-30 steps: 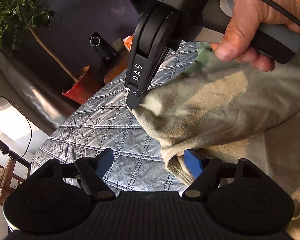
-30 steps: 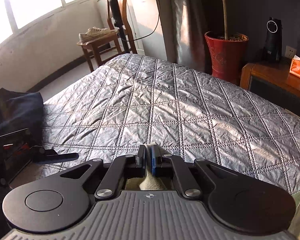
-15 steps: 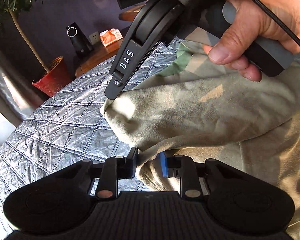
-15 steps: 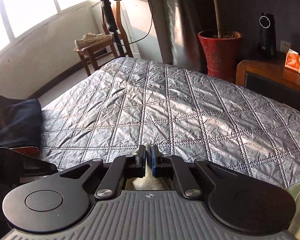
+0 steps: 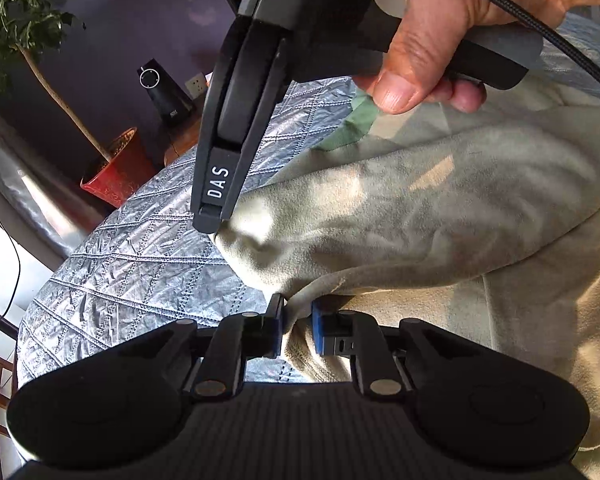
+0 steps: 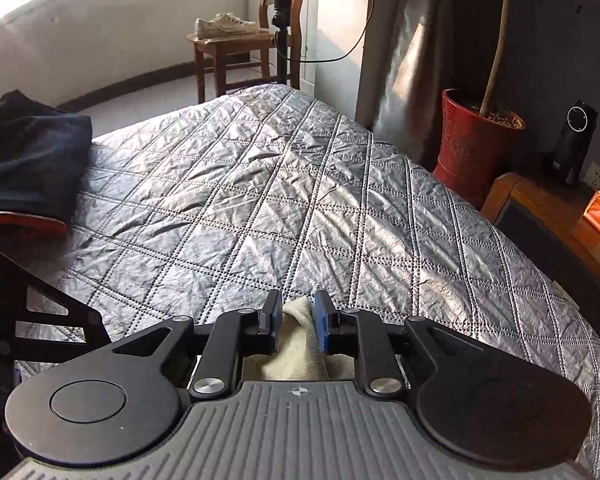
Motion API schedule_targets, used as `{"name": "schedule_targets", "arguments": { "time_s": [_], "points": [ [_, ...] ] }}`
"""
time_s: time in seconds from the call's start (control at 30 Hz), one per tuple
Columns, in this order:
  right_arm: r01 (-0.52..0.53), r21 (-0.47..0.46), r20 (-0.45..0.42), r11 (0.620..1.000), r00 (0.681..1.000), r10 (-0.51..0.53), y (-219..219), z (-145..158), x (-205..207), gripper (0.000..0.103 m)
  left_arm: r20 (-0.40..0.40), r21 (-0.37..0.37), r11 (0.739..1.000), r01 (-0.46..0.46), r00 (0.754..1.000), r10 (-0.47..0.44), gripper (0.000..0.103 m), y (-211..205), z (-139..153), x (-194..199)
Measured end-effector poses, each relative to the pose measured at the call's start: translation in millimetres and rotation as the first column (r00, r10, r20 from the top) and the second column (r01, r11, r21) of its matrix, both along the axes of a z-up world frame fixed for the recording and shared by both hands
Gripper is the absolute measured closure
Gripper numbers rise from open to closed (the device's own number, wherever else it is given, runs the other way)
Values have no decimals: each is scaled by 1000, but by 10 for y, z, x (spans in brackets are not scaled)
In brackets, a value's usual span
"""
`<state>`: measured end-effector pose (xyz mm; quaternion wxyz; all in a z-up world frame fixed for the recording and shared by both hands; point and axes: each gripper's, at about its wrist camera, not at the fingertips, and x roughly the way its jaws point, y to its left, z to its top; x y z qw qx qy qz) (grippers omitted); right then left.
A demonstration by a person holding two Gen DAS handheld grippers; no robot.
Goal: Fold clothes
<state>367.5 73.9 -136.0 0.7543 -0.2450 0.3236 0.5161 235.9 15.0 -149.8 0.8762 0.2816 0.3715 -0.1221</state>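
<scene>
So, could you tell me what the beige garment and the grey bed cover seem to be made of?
The beige garment looks like soft fleece or velour: a matte, napped surface with rounded folds. The grey bed cover looks like a thin synthetic quilt with a slight sheen: fine crinkles and stitched diamond lines that catch the sunlight.

Open quilt (image 6: 260,200) beyond dark clothes (image 6: 28,152)
</scene>
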Motion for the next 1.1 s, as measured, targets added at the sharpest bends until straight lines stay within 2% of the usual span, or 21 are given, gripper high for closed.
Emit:
{"name": "schedule_targets", "arguments": {
  "time_s": [0.1,0.17,0.23,0.3,0.33,0.4,0.5,0.57,0.63,0.67,0.77,0.8,0.9,1.03,1.1],
  "points": [
    [-52,-99,52,994,997,57,167,-83,-45,79,2,7,1000,8,1000,-8,90,1,1,-25],
    [-80,-159,52,984,995,89,247,-161,-45,79,1,5,1000,7,1000,-7,90,6,8,-33],
    [-94,-171,37,981,994,102,263,-197,-27,77,0,4,1000,7,1000,-7,90,9,13,-42],
    [-63,-137,25,989,997,67,239,-178,15,83,0,7,1000,7,1000,-7,91,4,12,-57],
    [-30,-113,11,993,999,32,216,-161,53,91,-1,9,1000,7,1000,-7,93,0,10,-65],
    [77,2,-59,997,995,-77,68,-75,221,101,-8,3,1000,4,1000,-4,97,-9,11,-78],
    [249,165,-188,954,958,-217,-185,60,494,103,-18,-5,1000,-8,1000,8,98,-14,26,-84],
    [317,213,-227,924,936,-268,-307,115,616,103,-24,-6,1000,-13,1000,13,98,-21,36,-87],
    [284,172,-163,943,953,-257,-271,134,593,101,-18,17,1000,-1,1000,1,98,-51,31,-107],
    [242,135,-130,961,966,-225,-220,123,551,97,-12,33,999,8,1000,-7,98,-71,24,-122],
    [86,43,-83,995,993,-82,-55,58,367,89,0,71,997,27,1000,-27,98,-118,9,-166],
    [40,15,-57,999,998,-39,-2,37,290,82,-1,71,997,27,1000,-27,98,-118,13,-169],
    [-59,-85,-20,995,998,57,136,-41,112,80,-3,69,997,29,1000,-28,98,-117,23,-184],
    [-82,-207,44,975,995,93,255,-179,6,73,0,83,996,37,999,-37,98,-136,26,-217],
    [-75,-198,34,977,996,83,256,-203,22,71,0,86,996,37,999,-37,98,-144,29,-230]
  ]
}}
